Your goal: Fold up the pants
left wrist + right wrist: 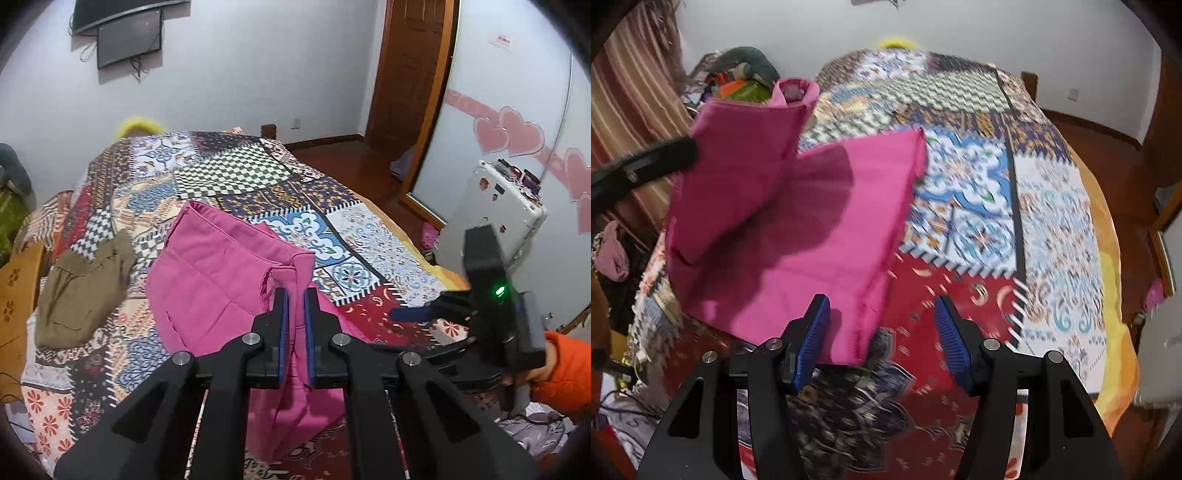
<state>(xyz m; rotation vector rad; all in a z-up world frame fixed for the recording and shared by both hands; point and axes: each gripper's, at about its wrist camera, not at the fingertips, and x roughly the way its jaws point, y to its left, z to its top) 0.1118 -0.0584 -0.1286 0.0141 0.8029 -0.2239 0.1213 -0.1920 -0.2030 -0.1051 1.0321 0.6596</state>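
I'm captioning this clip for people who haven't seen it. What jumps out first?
The bright pink pants spread mid-bed, one fold pinched in the left gripper. Beneath them lies a loud patchwork bedspread, with an olive garment to the left. The right gripper hangs open over the pants' near edge.

Left gripper [296, 295] pinches pink pants [207, 280] on bed [369, 229].

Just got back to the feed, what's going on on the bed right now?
A person is folding pink pants on a patchwork bedspread. The left hand-held gripper is shut on a bunched bit of the pink fabric and lifts it. The right hand-held gripper is open near the pants' closer edge, gripping nothing. An olive garment lies beside them.
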